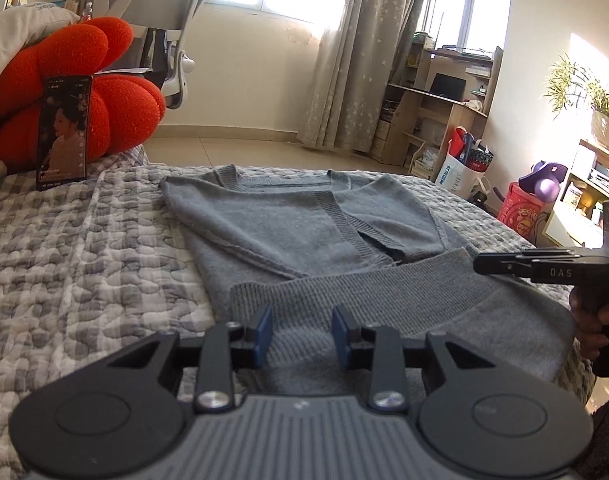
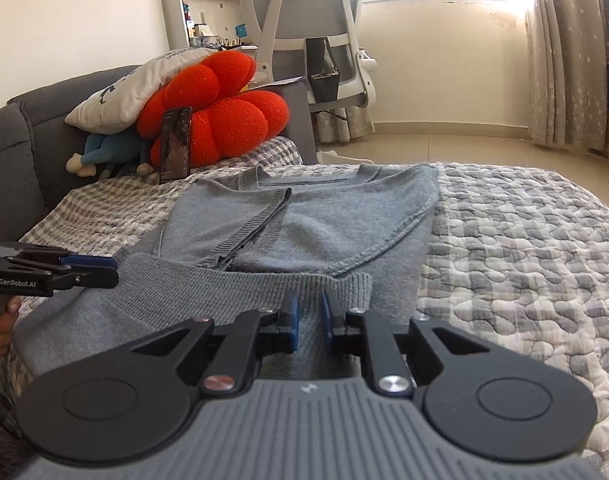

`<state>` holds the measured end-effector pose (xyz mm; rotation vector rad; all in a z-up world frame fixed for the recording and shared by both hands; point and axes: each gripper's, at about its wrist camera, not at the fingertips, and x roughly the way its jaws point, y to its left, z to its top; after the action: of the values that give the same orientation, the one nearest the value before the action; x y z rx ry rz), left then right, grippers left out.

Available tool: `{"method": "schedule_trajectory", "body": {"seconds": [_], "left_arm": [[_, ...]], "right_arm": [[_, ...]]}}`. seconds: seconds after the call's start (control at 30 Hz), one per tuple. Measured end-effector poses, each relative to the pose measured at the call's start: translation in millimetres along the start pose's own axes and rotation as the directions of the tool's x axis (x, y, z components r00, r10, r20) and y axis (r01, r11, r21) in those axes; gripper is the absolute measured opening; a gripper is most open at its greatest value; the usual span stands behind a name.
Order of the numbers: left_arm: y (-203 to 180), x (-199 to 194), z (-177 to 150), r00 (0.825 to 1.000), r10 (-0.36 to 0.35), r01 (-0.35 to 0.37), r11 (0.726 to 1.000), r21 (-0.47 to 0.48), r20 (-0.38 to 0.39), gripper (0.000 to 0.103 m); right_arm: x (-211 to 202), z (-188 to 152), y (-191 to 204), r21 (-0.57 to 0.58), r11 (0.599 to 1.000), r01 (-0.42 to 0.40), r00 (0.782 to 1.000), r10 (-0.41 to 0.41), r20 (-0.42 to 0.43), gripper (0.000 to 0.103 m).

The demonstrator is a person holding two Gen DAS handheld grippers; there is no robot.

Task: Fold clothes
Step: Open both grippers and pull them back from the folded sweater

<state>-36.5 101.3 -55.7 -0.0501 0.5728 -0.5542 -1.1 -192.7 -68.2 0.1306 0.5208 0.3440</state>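
Left gripper point(image 1: 302, 330) parted, empty, over grey sweater point(image 1: 304, 232) hem on bed point(image 1: 84, 240); right gripper point(image 2: 308, 322) narrowly parted above same hem, gripping nothing.

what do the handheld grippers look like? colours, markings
Left gripper and right gripper: black linkage arms, silver pivot screws, blue pads, ribbed grey body flanked by black round discs. Side-on, the left reads "GenRobot.AI", the right "DAS". A dark cable hangs below each handle.
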Motion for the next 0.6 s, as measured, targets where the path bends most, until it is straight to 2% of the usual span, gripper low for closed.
{"method": "schedule_trajectory", "body": {"seconds": [0.2,0.3,0.37,0.4,0.6], "left_arm": [[18.4,-11.1,11.2,1.000,-0.009,0.009,0.996,-0.093,0.005,0.036],[21.2,-8.3,17.8,1.000,0.005,-0.004,0.993,-0.114,0.007,0.038],[20.6,-8.0,20.0,1.000,0.015,-0.015,0.993,-0.121,0.005,0.040],[19.8,-9.4,20.0,1.000,0.017,-0.016,0.992,-0.121,0.001,0.041],[11.3,-29.2,10.2,0.999,-0.012,0.008,0.995,-0.102,-0.043,0.050]], "right_arm": [[-21.2,6.3,-26.0,0.162,0.984,-0.080,0.997,0.079,0.012,0.018],[-23.4,14.3,-28.3,0.169,0.983,-0.072,0.997,0.070,0.019,0.021],[-24.6,17.4,-27.2,0.162,0.985,-0.065,0.998,0.062,0.020,0.032],[-25.7,17.8,-26.5,0.157,0.985,-0.065,0.998,0.063,0.018,0.034],[-41.8,9.1,-22.4,0.144,0.985,-0.092,0.995,0.095,-0.017,0.034]]}}
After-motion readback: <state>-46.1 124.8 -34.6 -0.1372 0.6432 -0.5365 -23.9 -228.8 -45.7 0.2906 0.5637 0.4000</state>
